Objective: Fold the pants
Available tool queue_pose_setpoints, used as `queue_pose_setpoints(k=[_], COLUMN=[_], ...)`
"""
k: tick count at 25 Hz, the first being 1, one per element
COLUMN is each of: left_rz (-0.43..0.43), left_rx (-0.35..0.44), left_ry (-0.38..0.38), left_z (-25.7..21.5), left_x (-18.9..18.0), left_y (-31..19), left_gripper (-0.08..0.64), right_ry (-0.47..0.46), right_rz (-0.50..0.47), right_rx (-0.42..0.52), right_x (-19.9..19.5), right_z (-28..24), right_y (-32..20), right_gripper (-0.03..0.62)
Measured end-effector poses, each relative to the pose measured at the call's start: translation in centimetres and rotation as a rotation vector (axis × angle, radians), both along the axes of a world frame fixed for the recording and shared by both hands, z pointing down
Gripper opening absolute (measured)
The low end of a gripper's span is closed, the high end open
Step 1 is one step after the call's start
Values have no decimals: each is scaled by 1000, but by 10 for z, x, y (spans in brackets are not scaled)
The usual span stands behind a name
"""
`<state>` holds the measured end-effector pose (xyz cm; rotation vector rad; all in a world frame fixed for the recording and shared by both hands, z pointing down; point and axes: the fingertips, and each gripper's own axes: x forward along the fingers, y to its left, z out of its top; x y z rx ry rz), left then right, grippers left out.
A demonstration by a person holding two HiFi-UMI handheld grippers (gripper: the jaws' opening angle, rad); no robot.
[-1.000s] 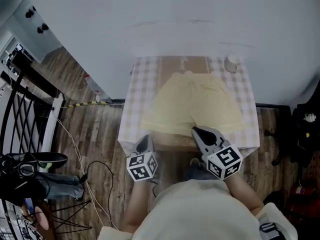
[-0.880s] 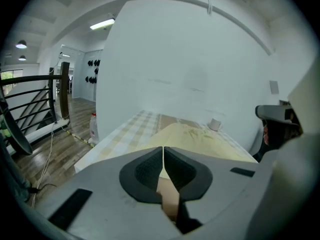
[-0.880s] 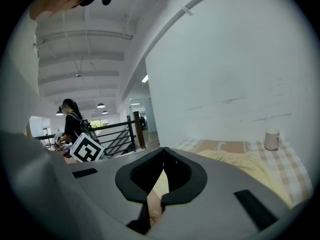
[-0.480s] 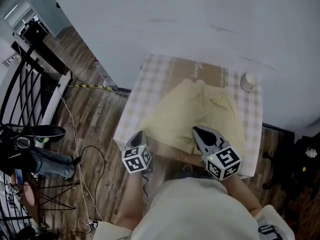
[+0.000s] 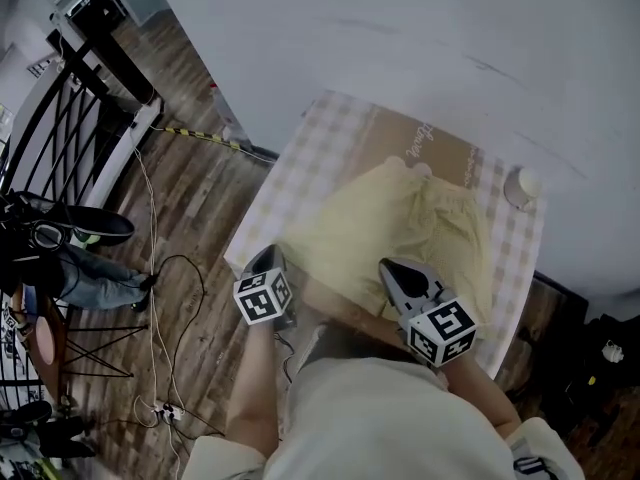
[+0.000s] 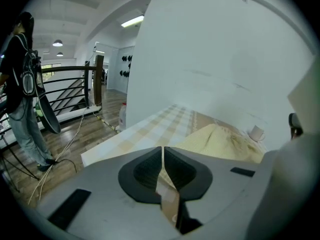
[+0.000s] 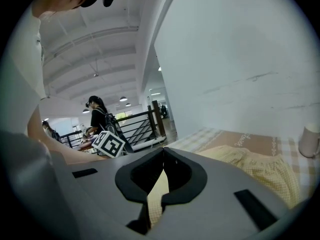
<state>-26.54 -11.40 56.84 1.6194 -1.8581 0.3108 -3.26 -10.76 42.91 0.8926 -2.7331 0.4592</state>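
A: Spotting pale yellow cloth pants (image 5: 400, 230) spread flat across the checked worktop (image 5: 298, 180), not yet folded.

B: Holding left tongs (image 5: 267, 256) and right tongs (image 5: 392, 269) pinched shut, gripping nothing, by the near edge. Likely lined up to seize the hem there.

We hold our left gripper (image 5: 268, 255) and right gripper (image 5: 386, 266) out in front, side by side and well apart. Both point forward and tilt downward, jaws pressed together with nothing between them. Our left forearm (image 5: 257, 378) and right forearm (image 5: 486, 394) stretch out behind them.
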Motion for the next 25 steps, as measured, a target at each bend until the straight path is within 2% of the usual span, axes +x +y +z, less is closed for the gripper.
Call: queue_pose_setpoints(k=[8,9,11,19,25], left_rz=[77,76,84,135,154], left_rx=[-106,-116,-132,-205,-214], left_ry=[-9,-11,-16,-63,-95], left_z=[35,39,43,55,58], left_x=[-4,-5,-6,-10,-5], left_y=[-5,-6,-8,-8,-7], left_gripper=[12,22,110,120,108], right_ry=[31,34,47,95,97], right_rz=[5,12,19,15,35], right_rx=[-32,-42,-65,-77,-82], right_x=[-3,-3,-3,-23,-36], right_z=[10,12,18,25,26], right_y=[-5,-5,-5,-5,-1], right_gripper=[0,0,0,0,0])
